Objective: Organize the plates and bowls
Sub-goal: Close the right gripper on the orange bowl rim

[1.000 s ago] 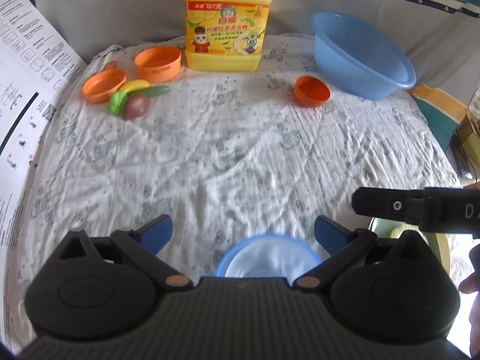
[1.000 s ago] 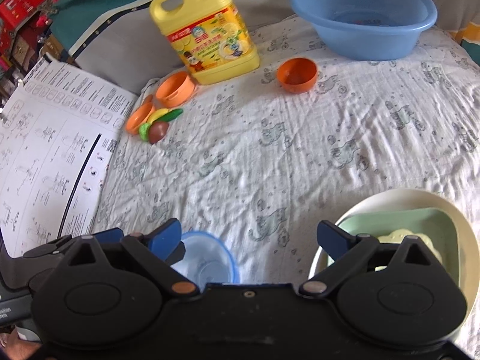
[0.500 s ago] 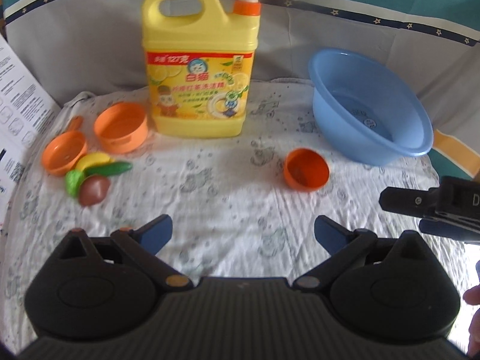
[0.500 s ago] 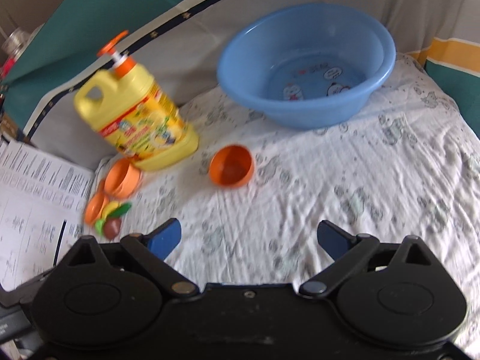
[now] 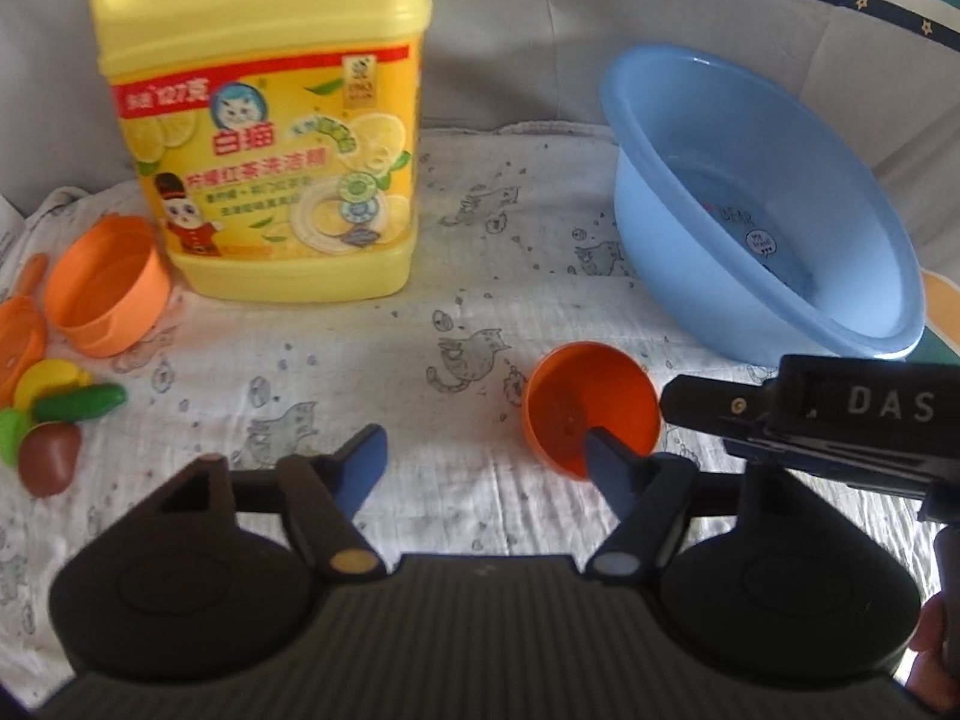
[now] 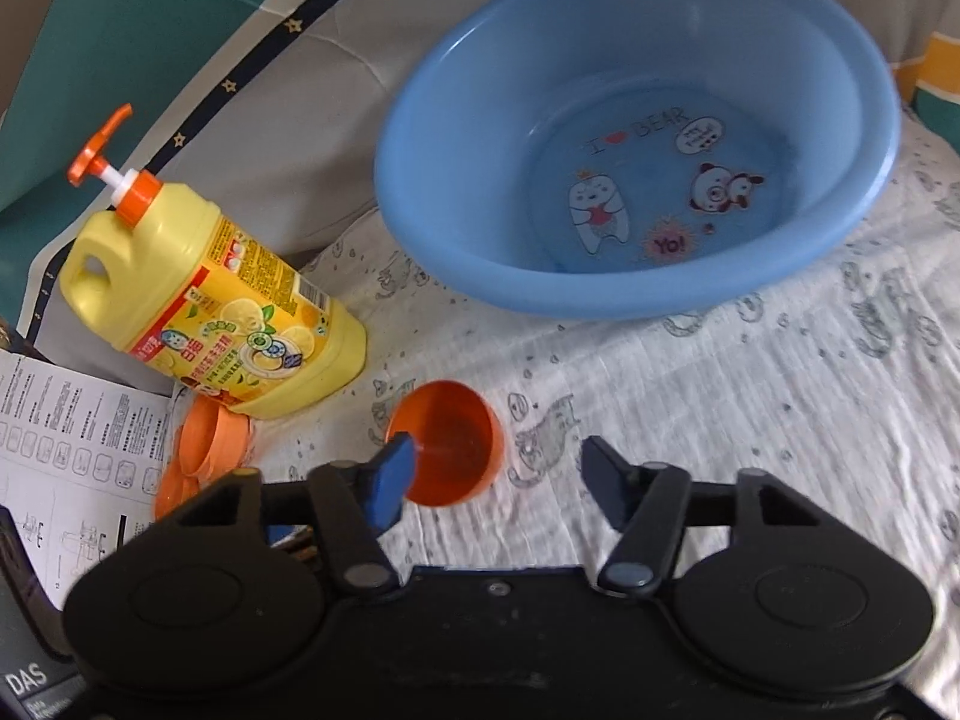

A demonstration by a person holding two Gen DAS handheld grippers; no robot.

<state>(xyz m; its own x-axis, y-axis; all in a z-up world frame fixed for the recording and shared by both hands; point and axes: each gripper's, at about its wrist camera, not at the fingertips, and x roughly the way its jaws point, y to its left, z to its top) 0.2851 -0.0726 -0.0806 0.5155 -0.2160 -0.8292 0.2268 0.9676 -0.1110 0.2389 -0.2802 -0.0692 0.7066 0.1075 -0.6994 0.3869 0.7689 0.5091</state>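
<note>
Converging on the small orange bowl [image 5: 591, 405], both grippers had just been narrowing, nothing pinched yet.
The left gripper [image 5: 486, 462] had one finger at its near rim; the right gripper [image 6: 498, 474] had a finger over its left edge. Crowding could tip or skid the light bowl across the wrinkled cat-print cloth [image 6: 780, 396]. Beyond stood a blue basin [image 6: 636, 132] and detergent jug [image 5: 264, 120], against grey padding [image 5: 540, 30].

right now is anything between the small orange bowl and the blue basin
Nothing visible. Between the small orange bowl and the blue basin lies only bare printed cloth. The yellow detergent jug stands off to the side, clear of that path.
</note>
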